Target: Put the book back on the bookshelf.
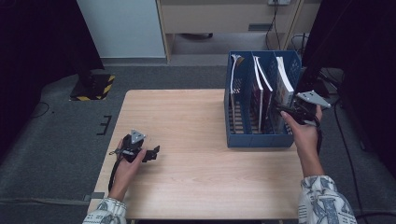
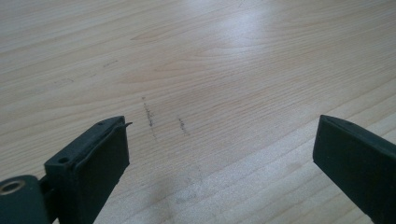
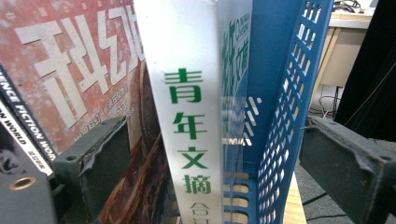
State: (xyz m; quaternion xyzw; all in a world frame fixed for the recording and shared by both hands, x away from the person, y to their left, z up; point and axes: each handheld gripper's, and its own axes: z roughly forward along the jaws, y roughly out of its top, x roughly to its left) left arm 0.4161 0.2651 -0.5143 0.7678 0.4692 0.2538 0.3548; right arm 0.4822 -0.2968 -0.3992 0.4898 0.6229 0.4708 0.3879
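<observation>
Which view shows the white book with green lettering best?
The right gripper view: the white book stands close up between the open jaws, its green lettering readable. The high view shows it small, in the blue rack. The left gripper view faces the table.

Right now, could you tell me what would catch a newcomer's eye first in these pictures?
The blue file rack at the table's far right, with magazines standing in its slots. The right tongs, open, straddle a white spine with green characters and the rack's outer wall. The left tongs rest open near the table's left edge.
</observation>
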